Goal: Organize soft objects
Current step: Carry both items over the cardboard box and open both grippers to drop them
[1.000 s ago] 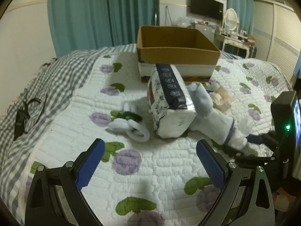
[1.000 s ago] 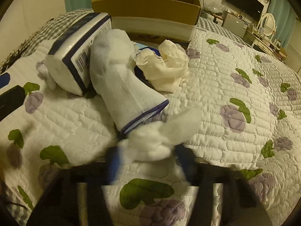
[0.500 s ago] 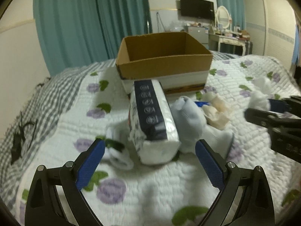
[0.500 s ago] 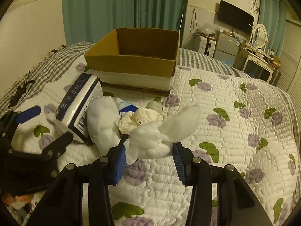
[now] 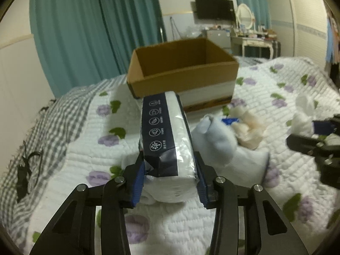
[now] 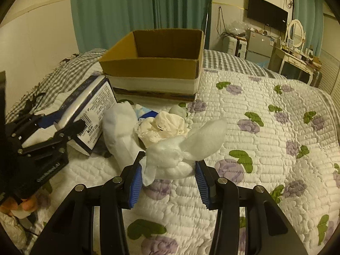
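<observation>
My left gripper (image 5: 170,182) is shut on a white tissue pack with a navy band (image 5: 167,138); the pack also shows in the right wrist view (image 6: 91,110), lying on the quilt. My right gripper (image 6: 167,178) is shut on a white knotted cloth (image 6: 182,153) and holds it above the bed. A white sock (image 6: 121,127) and a cream crumpled cloth (image 6: 163,127) lie between the grippers. An open cardboard box (image 5: 182,72) stands behind them, also in the right wrist view (image 6: 155,63); what shows of its inside looks bare.
The floral quilt (image 6: 265,148) covers the bed, with a grey checked blanket (image 5: 48,127) at the left edge. A dresser with mirror (image 6: 297,48) and a TV (image 6: 267,12) stand against the far wall. Teal curtains (image 5: 95,31) hang behind the box.
My left gripper moved forward and closed on the tissue pack. My right gripper lifted the knotted cloth off the quilt and drew back from the pile.
</observation>
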Motion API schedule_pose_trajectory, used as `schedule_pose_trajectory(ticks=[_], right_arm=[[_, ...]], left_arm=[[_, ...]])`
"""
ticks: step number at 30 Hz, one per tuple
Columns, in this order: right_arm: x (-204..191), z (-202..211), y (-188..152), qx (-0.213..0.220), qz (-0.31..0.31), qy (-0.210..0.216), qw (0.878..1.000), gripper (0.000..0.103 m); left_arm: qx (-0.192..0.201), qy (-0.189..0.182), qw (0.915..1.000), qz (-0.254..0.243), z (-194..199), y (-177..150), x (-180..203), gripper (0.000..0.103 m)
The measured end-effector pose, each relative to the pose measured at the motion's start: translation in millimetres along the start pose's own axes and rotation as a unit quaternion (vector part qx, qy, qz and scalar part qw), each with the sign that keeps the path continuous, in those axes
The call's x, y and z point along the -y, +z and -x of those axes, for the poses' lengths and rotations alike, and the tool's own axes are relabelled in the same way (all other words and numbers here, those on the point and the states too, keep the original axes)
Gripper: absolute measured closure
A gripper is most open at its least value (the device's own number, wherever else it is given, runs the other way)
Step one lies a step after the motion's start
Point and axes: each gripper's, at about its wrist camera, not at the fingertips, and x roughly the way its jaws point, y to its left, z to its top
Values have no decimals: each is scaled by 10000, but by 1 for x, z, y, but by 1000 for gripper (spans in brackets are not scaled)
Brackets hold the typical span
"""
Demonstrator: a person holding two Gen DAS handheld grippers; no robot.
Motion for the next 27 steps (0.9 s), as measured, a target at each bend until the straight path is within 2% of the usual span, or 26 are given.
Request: schedule_pose_trajectory(ticks=[7, 12, 15, 21, 24, 27], right_arm=[[-11, 37, 27, 452, 226, 14, 9987, 58], [-17, 60, 77, 862, 538, -100, 9948, 58], [-19, 66, 111, 1122, 658, -107, 9914, 58], [-15, 45, 174, 1359, 738, -148, 9879, 58], [-13, 20, 200, 1377, 715, -96, 9878, 58], [-12, -9, 216, 1319, 694, -56, 9888, 58]], left_arm=[[443, -27, 9990, 88, 44, 32, -9, 62], [809, -101, 9964, 229, 63, 67, -22, 62], [1036, 7, 9945, 165, 63, 97, -28, 62], [1205, -1, 9926, 166, 36, 148, -40, 62], [1210, 96, 9926, 46, 3, 172, -44, 62], [1160, 40, 9932, 14, -31, 183, -49, 62]])
